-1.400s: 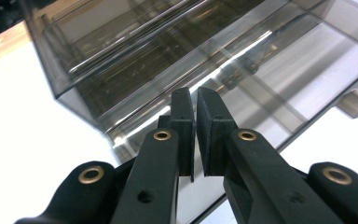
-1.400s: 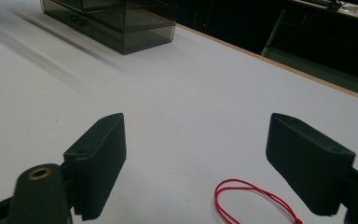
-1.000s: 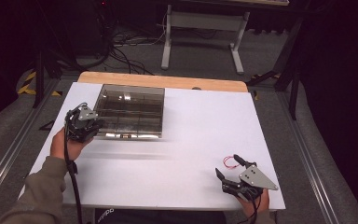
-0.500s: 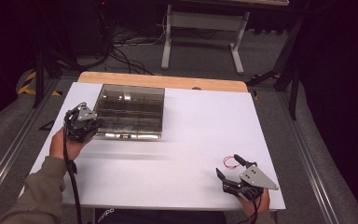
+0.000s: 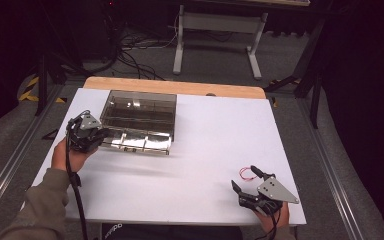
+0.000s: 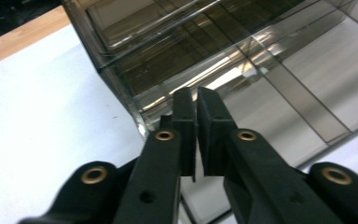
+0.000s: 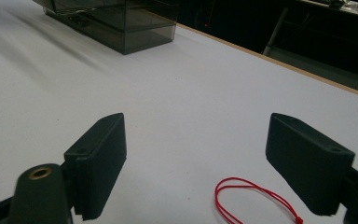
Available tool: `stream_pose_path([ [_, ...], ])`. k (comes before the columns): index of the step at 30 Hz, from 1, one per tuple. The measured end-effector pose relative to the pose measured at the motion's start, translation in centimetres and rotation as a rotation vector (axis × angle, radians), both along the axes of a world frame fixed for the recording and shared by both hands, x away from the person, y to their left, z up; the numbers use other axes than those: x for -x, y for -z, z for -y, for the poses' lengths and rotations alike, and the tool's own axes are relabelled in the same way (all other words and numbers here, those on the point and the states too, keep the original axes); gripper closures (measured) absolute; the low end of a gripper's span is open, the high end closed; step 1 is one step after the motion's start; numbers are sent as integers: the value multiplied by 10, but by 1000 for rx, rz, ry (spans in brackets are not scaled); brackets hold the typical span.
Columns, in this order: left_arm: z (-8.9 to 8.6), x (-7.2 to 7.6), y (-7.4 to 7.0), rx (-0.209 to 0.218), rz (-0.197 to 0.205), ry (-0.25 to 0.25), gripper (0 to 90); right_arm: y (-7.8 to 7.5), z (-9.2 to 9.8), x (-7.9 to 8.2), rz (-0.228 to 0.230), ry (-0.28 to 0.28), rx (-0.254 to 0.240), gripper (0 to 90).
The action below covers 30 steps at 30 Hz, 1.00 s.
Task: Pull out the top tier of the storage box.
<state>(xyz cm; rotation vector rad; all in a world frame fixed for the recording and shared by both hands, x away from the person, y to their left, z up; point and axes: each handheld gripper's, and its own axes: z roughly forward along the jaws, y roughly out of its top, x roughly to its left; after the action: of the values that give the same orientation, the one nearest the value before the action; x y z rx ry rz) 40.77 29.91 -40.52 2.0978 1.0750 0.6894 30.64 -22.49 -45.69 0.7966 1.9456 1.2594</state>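
Observation:
A smoky clear plastic compartment box (image 5: 139, 116) (image 6: 261, 70) (image 7: 121, 23) sits open at the back left of the white table (image 5: 205, 140). My left gripper (image 5: 101, 139) (image 6: 196, 93) is at the box's near left corner, its tips over the front compartment. Its jaws are shut but for a thin slit; they have just eased apart slightly, and I see nothing between them. At the table's front right, my right gripper (image 5: 244, 177) (image 7: 198, 126) rests with its jaws wide open and empty. A small red string loop (image 5: 247, 173) (image 7: 235, 179) lies on the table by its right jaw.
A bare wooden strip (image 5: 175, 87) runs along the table's far edge. Beyond it stand a white metal stand (image 5: 215, 30) and floor cables. A black cable trails from each gripper toward the person.

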Motion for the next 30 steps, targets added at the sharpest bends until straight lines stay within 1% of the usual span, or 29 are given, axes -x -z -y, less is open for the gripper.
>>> stream_pose_path([
  [2, 4, 4, -1, 8, 20, 2, 850, 0, 0, 0, -3, 4, -2, 213],
  [4, 9, 9, -4, 14, 37, 23, 833, 0, 0, -1, -4, 7, -4, 213],
  [6, 15, 15, -8, 11, 65, 40, 816, 0, 0, -1, -3, 5, -1, 213],
  [7, 17, 18, -10, 19, 76, 53, 803, 0, -1, 0, -4, 1, 2, 213],
  [8, 18, 21, -12, 32, 84, 63, 809, 1, -1, 0, -4, -1, 2, 213],
  [9, 19, 24, -14, 35, 88, 74, 809, 1, -2, 0, -3, -1, 2, 213],
  [10, 20, 27, -15, 57, 100, 89, 792, 1, -2, 0, -3, -2, 2, 213],
  [11, 20, 32, -17, 77, 108, 118, 760, 1, -2, 0, -3, -2, 2, 213],
  [13, 22, 37, -18, 76, 121, 130, 688, 1, -1, 0, -5, -1, 0, 213],
  [14, 23, 41, -18, 85, 128, 150, 658, 1, -1, -1, -5, 0, -1, 213],
  [15, 24, 43, -18, 102, 124, 176, 523, 1, -1, -1, -6, -1, -1, 213],
  [16, 25, 45, -18, 99, 128, 195, 523, 1, -1, -1, -6, -1, -1, 213],
  [18, 27, 48, -17, 77, 126, 218, 443, 1, -2, -1, -7, -5, 4, 213],
  [20, 30, 49, -15, 73, 103, 241, 390, 1, -3, -1, -8, -8, 4, 213],
  [21, 30, 48, -14, 63, 103, 244, 378, 1, -3, -1, -9, -11, 7, 213],
  [23, 33, 47, -11, 45, 87, 247, 366, 2, -4, -1, -9, -11, 7, 213],
  [24, 34, 45, -9, 29, 85, 248, 366, 2, -4, -1, -9, -13, 8, 213],
  [27, 38, 40, -2, -7, 66, 227, 377, 2, -4, -1, -9, -13, 11, 213],
  [29, 38, 37, 1, -1, 62, 225, 388, 2, -5, -1, -14, -15, 11, 213],
  [30, 38, 36, 2, 9, 59, 213, 390, 3, -5, -1, -14, -17, 13, 212],
])
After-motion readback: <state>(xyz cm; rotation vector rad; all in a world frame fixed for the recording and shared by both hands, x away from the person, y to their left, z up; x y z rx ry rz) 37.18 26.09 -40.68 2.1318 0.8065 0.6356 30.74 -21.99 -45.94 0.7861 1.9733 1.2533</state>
